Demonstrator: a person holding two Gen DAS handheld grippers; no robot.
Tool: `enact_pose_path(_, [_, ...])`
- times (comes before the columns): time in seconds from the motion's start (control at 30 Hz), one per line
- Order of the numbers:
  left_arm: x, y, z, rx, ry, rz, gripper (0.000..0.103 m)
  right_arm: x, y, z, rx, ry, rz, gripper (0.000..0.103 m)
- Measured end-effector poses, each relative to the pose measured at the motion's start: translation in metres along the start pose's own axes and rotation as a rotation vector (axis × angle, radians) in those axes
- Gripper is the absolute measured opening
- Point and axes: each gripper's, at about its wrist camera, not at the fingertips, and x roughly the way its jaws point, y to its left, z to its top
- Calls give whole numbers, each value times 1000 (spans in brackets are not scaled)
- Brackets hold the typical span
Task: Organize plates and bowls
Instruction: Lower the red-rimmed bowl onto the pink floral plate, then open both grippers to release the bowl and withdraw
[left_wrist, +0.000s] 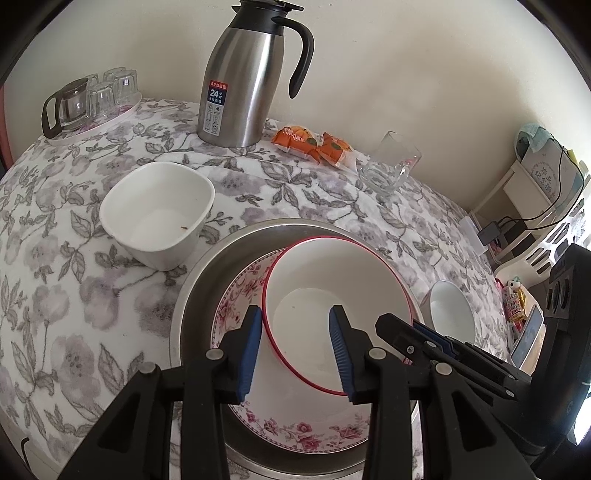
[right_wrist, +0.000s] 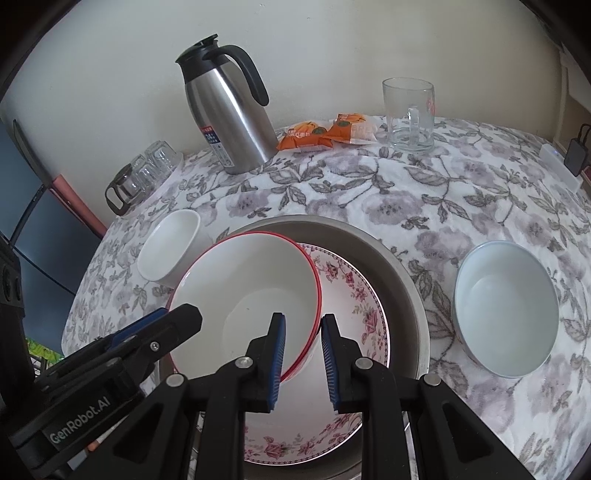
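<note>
The red-rimmed bowl (left_wrist: 332, 306) is nested in the floral plate (left_wrist: 295, 432); both tools (left_wrist: 295, 354) (right_wrist: 303, 360) are held apart astride its rim. The square bowl (left_wrist: 159, 214), upper left, and grey bowl (right_wrist: 508, 306), right, are left unstacked.

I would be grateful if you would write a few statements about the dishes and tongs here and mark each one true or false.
1. The red-rimmed bowl sits on the floral plate inside the metal pan. True.
2. The square white bowl is stacked inside the red-rimmed bowl. False: it stands alone on the tablecloth, beside the pan.
3. The right tongs straddle the red-rimmed bowl's rim, jaws apart. True.
4. The left tongs are shut on the glass mug. False: they are open at the red-rimmed bowl's rim; the mug stands far back.
5. The pale blue bowl holds the orange snack packets. False: it is empty; the packets lie beside the thermos jug.
</note>
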Motion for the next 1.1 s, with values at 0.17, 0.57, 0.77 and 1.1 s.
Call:
enact_pose_path(0.17, [0,2,0,-10,3,-6,38,0,0,0,-3,0,1,22])
enact_pose_path(0.57, [6,15,-2,-80,33,-15,41,-1,-7,-1,11,7,2,23])
enact_pose_path(0.77, [3,16,-1,-86,22,-18,44,-6,-10,0,16,-6,9,23])
enact_pose_path(1.1, [-7,15,2,-74,-26,9,60,-18,-13,4,17,-57,30,23])
